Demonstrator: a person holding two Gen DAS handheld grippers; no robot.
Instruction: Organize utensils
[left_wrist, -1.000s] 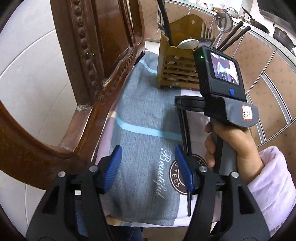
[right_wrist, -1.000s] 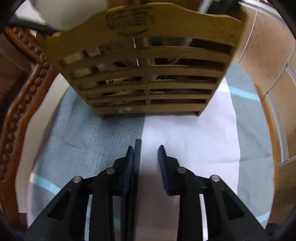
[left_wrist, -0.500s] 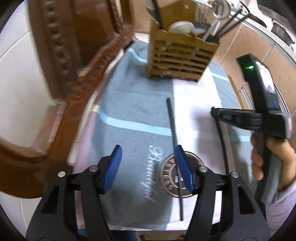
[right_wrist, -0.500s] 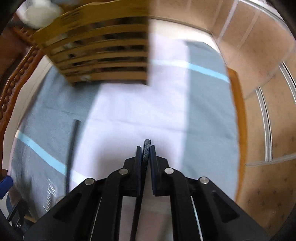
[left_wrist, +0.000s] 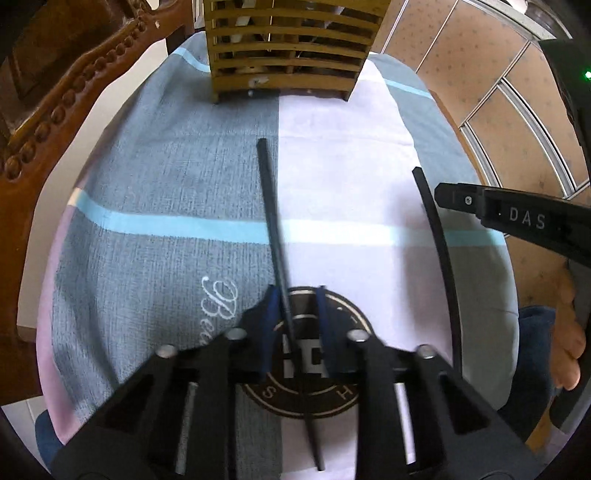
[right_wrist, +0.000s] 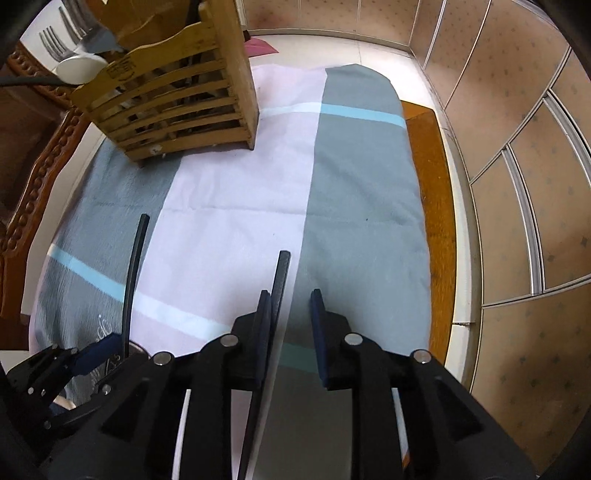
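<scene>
The patchwork cloth (left_wrist: 166, 184) takes up most of the scene. It's grey and pale pink with a light blue stripe, spread flat as the work surface, and a carved wooden chair (left_wrist: 74, 92) sits right against one side. At the far end of the cloth stands the slatted bamboo utensil holder (left_wrist: 288, 48), presumably where everything ends up.

The left gripper (left_wrist: 295, 314) points steeply down over the first chopstick (left_wrist: 271, 214), which lies lengthwise on the cloth aimed at the holder. Its jaws have just been closing with the stick between them. One pad touches it and the other is clear, so it isn't clamped yet. The right gripper (right_wrist: 290, 317) has the second chopstick (right_wrist: 279, 280) against one pad only. Its jaws have just been opening and stand apart, so I'd guess that one's been let go.

Both sticks lie well apart and roughly parallel, which makes them easy to grab one at a time.

Forks (right_wrist: 55, 40) and a white spoon (right_wrist: 79, 68) poke out of the holder, but the inside is too dark to read. The second chopstick's near end disappears under the gripper.
</scene>
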